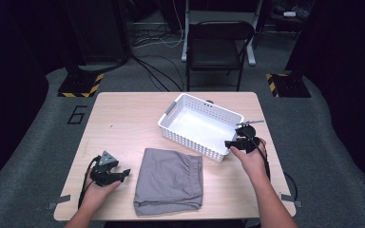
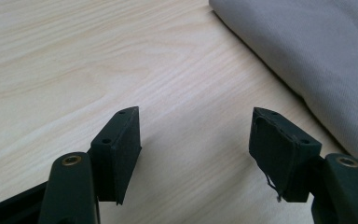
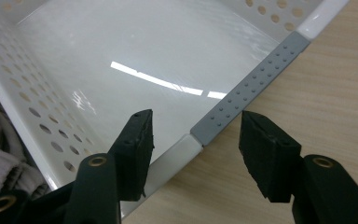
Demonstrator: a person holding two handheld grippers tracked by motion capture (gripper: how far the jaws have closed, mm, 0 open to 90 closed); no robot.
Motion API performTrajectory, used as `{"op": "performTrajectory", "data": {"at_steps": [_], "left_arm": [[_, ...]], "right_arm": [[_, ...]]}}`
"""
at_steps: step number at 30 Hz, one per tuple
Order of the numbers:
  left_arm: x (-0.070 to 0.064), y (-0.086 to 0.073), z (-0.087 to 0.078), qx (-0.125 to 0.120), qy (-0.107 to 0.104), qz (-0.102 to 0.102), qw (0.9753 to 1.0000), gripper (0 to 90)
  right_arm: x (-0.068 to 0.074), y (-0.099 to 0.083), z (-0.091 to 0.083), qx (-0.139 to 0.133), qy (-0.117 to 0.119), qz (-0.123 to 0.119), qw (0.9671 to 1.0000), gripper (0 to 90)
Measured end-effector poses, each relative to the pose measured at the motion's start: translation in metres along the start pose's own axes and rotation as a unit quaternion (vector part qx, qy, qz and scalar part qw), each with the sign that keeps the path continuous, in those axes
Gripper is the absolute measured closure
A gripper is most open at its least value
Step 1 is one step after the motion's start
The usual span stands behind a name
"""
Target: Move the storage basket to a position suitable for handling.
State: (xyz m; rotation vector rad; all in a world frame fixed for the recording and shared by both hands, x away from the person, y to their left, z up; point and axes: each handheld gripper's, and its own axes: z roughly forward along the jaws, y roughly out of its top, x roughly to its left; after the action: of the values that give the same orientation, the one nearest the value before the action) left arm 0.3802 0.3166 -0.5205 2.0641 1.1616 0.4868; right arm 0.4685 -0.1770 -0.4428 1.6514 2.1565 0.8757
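Grippers first, seen from the high view: your left gripper [image 1: 123,173] rests low on the table [image 1: 119,123] just left of the folded grey shorts [image 1: 169,180], while your right gripper [image 1: 232,142] hangs at the near right end of the white basket [image 1: 200,124], which sits empty just behind the shorts. From up here the risk looks like one of coordination: if the garment is bound for the basket, a nudge from the right hand could slide the light plastic basket away or swing it round, since nothing pins it down. In the left gripper view, your left gripper [image 2: 196,140] has its jaws spread wide over bare wood, holding nothing, with the edge of the shorts [image 2: 317,60] off to the upper right. Close from this spot and you would likely pinch air, or catch only the top layer so the fold falls open as you lift. In the right gripper view, your right gripper [image 3: 196,140] is also spread and empty, its jaws straddling the basket's rim at the grey handle strip [image 3: 249,91], apart from it on both sides. Clamp carelessly and the thin rim may flex or slip out, tipping the basket [image 3: 121,51] toward the bunched cloth [image 3: 0,140] at the left edge.
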Motion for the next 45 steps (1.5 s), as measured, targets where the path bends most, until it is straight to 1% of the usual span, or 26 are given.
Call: {"op": "performTrajectory", "data": {"at_steps": [2, 6, 7, 8, 10, 12, 13, 14, 15, 16, 17, 19, 21, 22, 23, 24, 25, 26, 27, 28, 30, 32, 37, 38, 40, 45], "left_arm": [[0.001, -0.003, -0.004, -0.005, 0.003, -0.004, 1.0000, 34.5], [0.002, -0.008, -0.012, -0.001, 0.002, -0.009, 1.0000, 35.0], [0.002, -0.009, -0.013, -0.001, 0.004, -0.009, 1.0000, 35.1], [0.002, -0.010, -0.014, 0.000, 0.007, -0.009, 0.9999, 35.2], [0.002, -0.013, -0.017, 0.002, 0.012, -0.007, 0.9999, 35.3], [0.001, -0.014, -0.017, -0.001, 0.014, -0.008, 0.9999, 35.3], [0.001, -0.015, -0.019, 0.001, 0.014, -0.011, 0.9998, 35.3], [0.001, -0.016, -0.019, -0.003, 0.017, -0.012, 0.9998, 35.3], [0.001, -0.016, -0.019, -0.003, 0.017, -0.012, 0.9998, 35.3], [0.000, -0.016, -0.019, -0.003, 0.018, -0.011, 0.9998, 35.3], [0.000, -0.016, -0.019, -0.003, 0.018, -0.011, 0.9998, 35.3], [0.001, -0.016, -0.019, -0.002, 0.018, -0.008, 0.9998, 35.3], [0.001, -0.016, -0.019, -0.003, 0.018, -0.007, 0.9998, 35.3], [0.001, -0.014, -0.021, 0.001, 0.013, -0.007, 0.9999, 35.3], [0.001, -0.014, -0.021, -0.001, 0.014, -0.005, 0.9999, 35.3], [0.001, -0.014, -0.021, -0.001, 0.014, -0.005, 0.9999, 35.3], [0.001, -0.014, -0.021, 0.002, 0.012, -0.003, 0.9999, 35.3], [0.001, -0.013, -0.021, 0.002, 0.011, -0.004, 0.9999, 35.3], [0.001, -0.013, -0.021, 0.002, 0.011, -0.004, 0.9999, 35.3], [0.001, -0.013, -0.020, 0.001, 0.012, -0.006, 0.9999, 35.3], [0.001, -0.013, -0.020, 0.000, 0.011, -0.006, 0.9999, 35.3], [0.002, -0.014, -0.020, -0.001, 0.014, -0.006, 0.9999, 35.3], [0.001, -0.015, -0.019, -0.002, 0.017, -0.008, 0.9998, 35.3], [0.001, -0.016, -0.019, -0.001, 0.015, -0.008, 0.9999, 35.3], [0.001, -0.016, -0.019, -0.001, 0.015, -0.008, 0.9999, 35.3], [0.001, -0.015, -0.019, 0.007, 0.010, -0.007, 0.9999, 35.3]], "right_arm": [[0.001, 0.003, 0.002, -0.001, 0.002, 0.006, 1.0000, 48.6], [0.004, 0.009, 0.008, -0.013, 0.001, -0.009, 0.9999, 53.2], [0.004, 0.011, 0.010, -0.021, 0.000, -0.020, 0.9996, 55.3], [0.006, 0.013, 0.011, -0.027, 0.000, -0.022, 0.9994, 58.7], [0.010, 0.017, 0.010, -0.054, -0.004, -0.037, 0.9978, 72.1], [0.012, 0.019, 0.010, -0.057, -0.003, -0.041, 0.9975, 74.4], [0.016, 0.023, 0.013, -0.068, 0.003, -0.047, 0.9966, 73.2], [0.018, 0.025, 0.014, -0.071, 0.005, -0.052, 0.9961, 68.5], [0.018, 0.025, 0.014, -0.071, 0.005, -0.052, 0.9961, 68.5], [0.024, 0.025, 0.015, -0.068, 0.006, -0.058, 0.9960, 60.1], [0.024, 0.025, 0.015, -0.068, 0.006, -0.058, 0.9960, 60.1], [0.028, 0.024, 0.015, -0.061, -0.014, -0.065, 0.9959, 51.7], [0.028, 0.022, 0.015, -0.052, -0.018, -0.060, 0.9967, 49.2], [0.025, 0.019, 0.015, -0.030, -0.018, -0.057, 0.9977, 43.7], [0.025, 0.018, 0.015, -0.019, -0.017, -0.053, 0.9983, 42.3], [0.025, 0.018, 0.015, -0.019, -0.017, -0.053, 0.9983, 42.3], [0.025, 0.014, 0.014, 0.005, -0.009, -0.042, 0.9991, 42.3], [0.025, 0.013, 0.015, 0.007, 0.004, -0.040, 0.9992, 43.9], [0.025, 0.013, 0.015, 0.007, 0.004, -0.040, 0.9992, 43.9], [0.027, 0.013, 0.016, 0.021, 0.026, -0.046, 0.9984, 46.8], [0.031, 0.013, 0.018, 0.026, 0.015, -0.051, 0.9983, 50.5], [0.032, 0.014, 0.022, 0.027, 0.013, -0.053, 0.9981, 51.2], [0.032, 0.016, 0.026, 0.015, 0.015, -0.057, 0.9982, 53.6], [0.033, 0.018, 0.030, 0.005, 0.015, -0.065, 0.9978, 55.6], [0.034, 0.019, 0.033, -0.001, 0.013, -0.071, 0.9974, 57.9], [0.036, 0.020, 0.037, -0.015, 0.011, -0.087, 0.9960, 58.8]]}}
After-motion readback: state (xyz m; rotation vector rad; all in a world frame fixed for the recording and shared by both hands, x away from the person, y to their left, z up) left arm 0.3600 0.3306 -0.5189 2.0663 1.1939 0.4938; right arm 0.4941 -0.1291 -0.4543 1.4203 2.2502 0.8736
